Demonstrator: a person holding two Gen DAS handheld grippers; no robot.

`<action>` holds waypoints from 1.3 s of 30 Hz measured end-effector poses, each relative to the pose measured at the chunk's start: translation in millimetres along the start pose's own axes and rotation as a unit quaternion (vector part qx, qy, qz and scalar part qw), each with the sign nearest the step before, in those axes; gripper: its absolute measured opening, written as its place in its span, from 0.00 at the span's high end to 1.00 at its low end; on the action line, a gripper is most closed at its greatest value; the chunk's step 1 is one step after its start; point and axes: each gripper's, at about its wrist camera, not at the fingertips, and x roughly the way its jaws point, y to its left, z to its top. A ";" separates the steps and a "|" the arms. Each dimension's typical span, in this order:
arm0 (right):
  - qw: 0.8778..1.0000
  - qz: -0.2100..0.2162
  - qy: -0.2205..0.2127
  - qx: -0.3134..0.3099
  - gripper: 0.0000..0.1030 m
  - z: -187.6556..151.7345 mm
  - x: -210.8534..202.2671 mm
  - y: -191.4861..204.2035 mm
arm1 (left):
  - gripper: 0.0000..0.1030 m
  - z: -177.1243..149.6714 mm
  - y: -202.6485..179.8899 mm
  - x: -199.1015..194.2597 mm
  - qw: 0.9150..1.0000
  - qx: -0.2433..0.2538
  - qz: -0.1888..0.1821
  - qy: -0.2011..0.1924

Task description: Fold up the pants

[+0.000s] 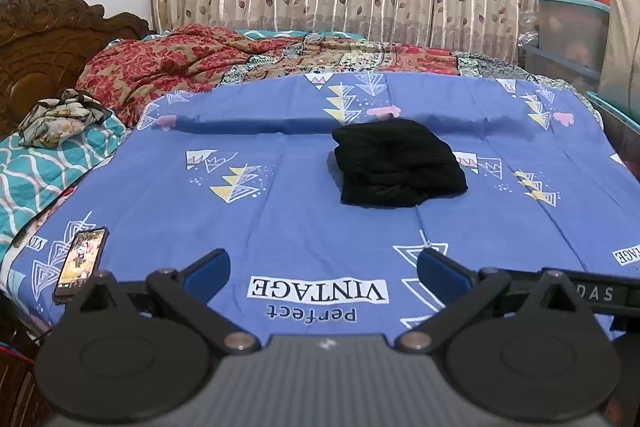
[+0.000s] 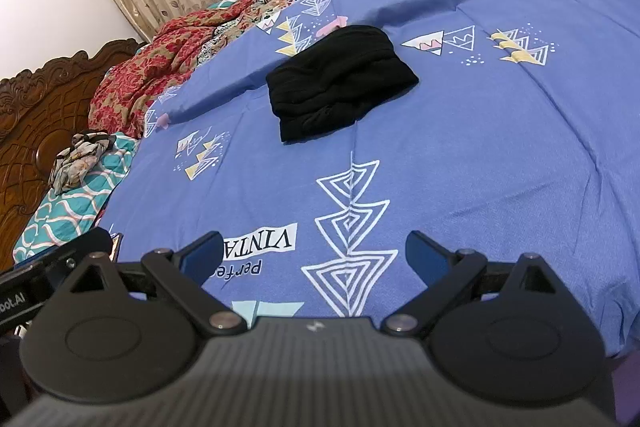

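Note:
Black pants (image 1: 398, 163) lie folded into a compact bundle on the blue patterned bedsheet (image 1: 280, 211), well ahead of both grippers; they also show in the right wrist view (image 2: 340, 81). My left gripper (image 1: 322, 263) is open and empty, low over the near edge of the sheet. My right gripper (image 2: 314, 253) is open and empty, also near the front edge. Part of the right gripper (image 1: 580, 291) shows at the right of the left wrist view. Neither gripper touches the pants.
A phone (image 1: 82, 259) lies on the sheet at the front left. A red floral blanket (image 1: 168, 63) is bunched at the back. A crumpled cloth (image 1: 60, 117) sits on a teal pillow (image 1: 36, 171). A carved headboard (image 1: 44, 39) stands left; storage boxes (image 1: 572, 27) stand right.

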 end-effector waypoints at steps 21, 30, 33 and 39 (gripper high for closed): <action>1.000 0.000 0.002 0.000 0.04 0.6 0.0 0.3 | 0.00 -2.0 1.2 4.1 1.000 0.004 0.005 0.015; 1.000 0.000 0.002 0.000 0.04 0.4 -0.1 1.0 | 0.00 -1.0 1.6 -0.9 1.000 0.005 -0.004 -0.004; 1.000 0.000 0.002 0.000 0.04 0.3 0.0 1.4 | 0.00 -1.2 0.4 0.4 1.000 0.009 -0.005 -0.002; 1.000 0.001 0.002 -0.003 0.04 -0.6 -0.3 0.7 | 0.00 -2.8 -1.1 -1.2 1.000 0.008 0.007 -0.012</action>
